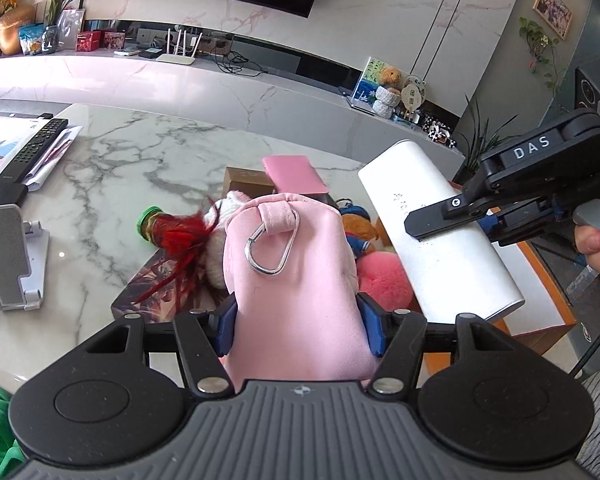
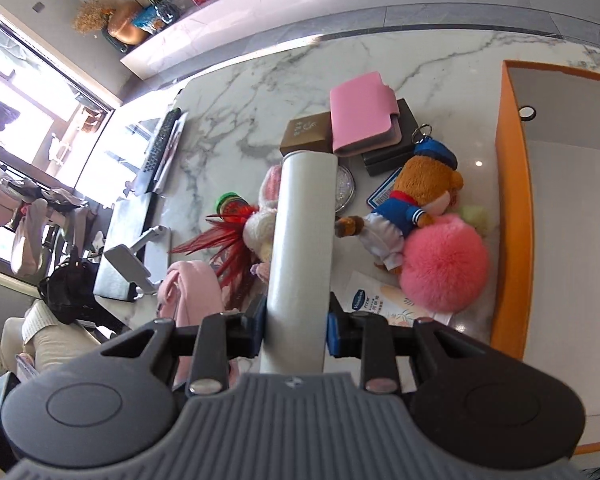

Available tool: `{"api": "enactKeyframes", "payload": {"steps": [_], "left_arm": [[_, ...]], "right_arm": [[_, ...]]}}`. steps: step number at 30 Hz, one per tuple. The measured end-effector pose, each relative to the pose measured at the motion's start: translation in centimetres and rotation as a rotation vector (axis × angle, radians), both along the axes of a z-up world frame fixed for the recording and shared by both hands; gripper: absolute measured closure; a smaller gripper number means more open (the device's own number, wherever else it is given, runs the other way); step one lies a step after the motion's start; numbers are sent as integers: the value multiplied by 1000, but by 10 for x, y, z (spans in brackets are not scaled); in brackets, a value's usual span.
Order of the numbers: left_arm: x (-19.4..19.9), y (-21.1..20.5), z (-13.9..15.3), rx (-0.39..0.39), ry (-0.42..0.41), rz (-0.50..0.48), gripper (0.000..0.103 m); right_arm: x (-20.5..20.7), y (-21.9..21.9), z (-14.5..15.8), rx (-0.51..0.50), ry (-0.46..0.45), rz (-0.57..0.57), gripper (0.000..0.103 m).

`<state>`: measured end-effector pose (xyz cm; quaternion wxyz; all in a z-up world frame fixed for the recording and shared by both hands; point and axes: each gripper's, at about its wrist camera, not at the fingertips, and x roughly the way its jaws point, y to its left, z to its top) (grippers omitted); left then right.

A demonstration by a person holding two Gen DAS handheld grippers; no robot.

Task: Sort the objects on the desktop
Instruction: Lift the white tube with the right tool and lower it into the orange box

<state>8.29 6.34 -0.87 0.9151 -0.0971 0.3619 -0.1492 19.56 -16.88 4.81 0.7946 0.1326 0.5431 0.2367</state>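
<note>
Mid-sort: left tool (image 1: 298, 320) grasps the soft pink pouch (image 1: 296, 280), right tool (image 2: 296, 328) the smooth white cylinder (image 2: 302, 240); next, carrying both to the orange-rimmed tray (image 2: 514, 200).

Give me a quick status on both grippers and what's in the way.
Left gripper shut on pink pouch. Right gripper shut on white case. Both lifted above the toy pile; orange box open alongside, nothing blocking it.

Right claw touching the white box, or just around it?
Touching. Right wrist view: both pads of the right claw press the sides of the white box; no gap either side.
</note>
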Motion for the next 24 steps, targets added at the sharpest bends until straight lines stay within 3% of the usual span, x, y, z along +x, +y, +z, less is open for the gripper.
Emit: {"api": "enactKeyframes", "payload": {"steps": [6,10,15,20,24], "left_arm": [[9,-56,25,16,-27,-88,33],[20,-106,35,37,-29,-139,33],[33,-151,34,48,-9,-170,33],[39,-163,31,62,10,-142,33],[43,-157,28,82,30,-107,33]], "right_arm": [[-14,-78,36,20,-93,-73,71],[-15,-130,35,-15,-115,-156,71],[1,-162,8,-92,-87,-189,71],[23,-156,-44,-173,17,-168,71],[28,-135,-73,-246,26,-147,71]]}}
